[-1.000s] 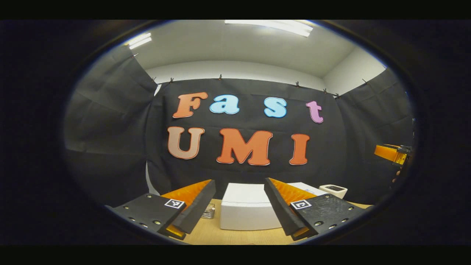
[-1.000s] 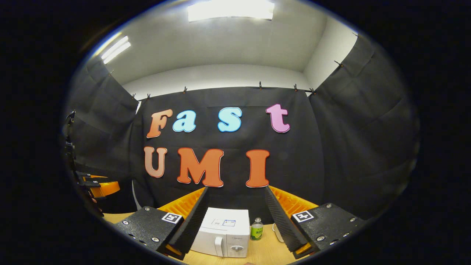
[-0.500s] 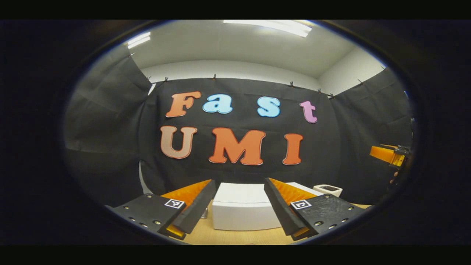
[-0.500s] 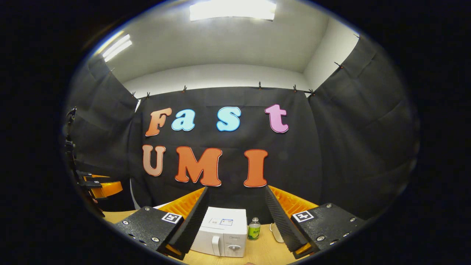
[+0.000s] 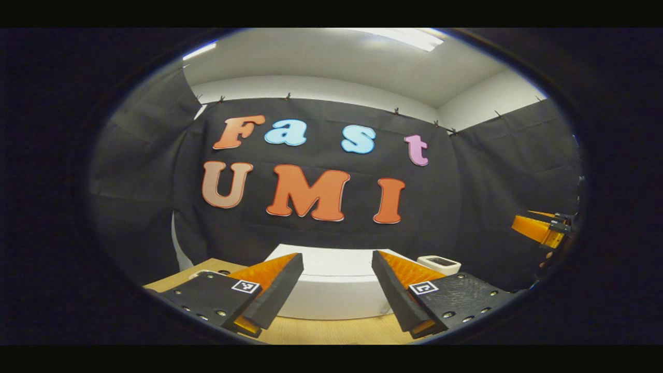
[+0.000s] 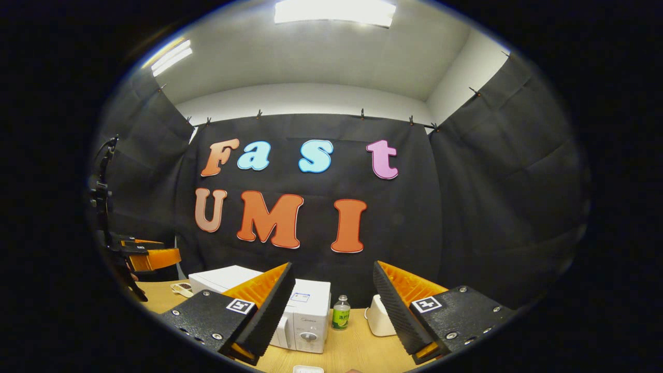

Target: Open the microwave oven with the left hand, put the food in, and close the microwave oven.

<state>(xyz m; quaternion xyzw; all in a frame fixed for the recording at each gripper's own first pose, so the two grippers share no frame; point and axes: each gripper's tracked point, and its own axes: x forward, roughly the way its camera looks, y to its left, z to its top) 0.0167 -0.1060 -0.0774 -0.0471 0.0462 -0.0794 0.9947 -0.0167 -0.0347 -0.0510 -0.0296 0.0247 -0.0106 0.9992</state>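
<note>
A white microwave (image 6: 311, 311) stands on the wooden table (image 6: 357, 352), its door shut, with a knob and a handle on the front. In the left gripper view the microwave (image 5: 336, 290) lies straight ahead, seen from its side, between my fingers. My left gripper (image 5: 336, 259) is open and holds nothing. My right gripper (image 6: 333, 267) is open too, above the table in front of the microwave. A small dish with something dark (image 6: 179, 287), maybe the food, sits left of the microwave. The left gripper (image 6: 150, 257) also shows at the far left, and the right gripper (image 5: 538, 229) at the far right.
A green bottle (image 6: 340, 317) and a white box-like object (image 6: 379, 317) stand to the right of the microwave. A small white device with a dark top (image 5: 439, 263) sits behind my right finger. A white item (image 6: 308, 369) peeks in at the table's near edge.
Both grippers have moved forward and tilted down; the microwave looks larger in the left gripper view and has slid left in the right gripper view. Both stay open.
</note>
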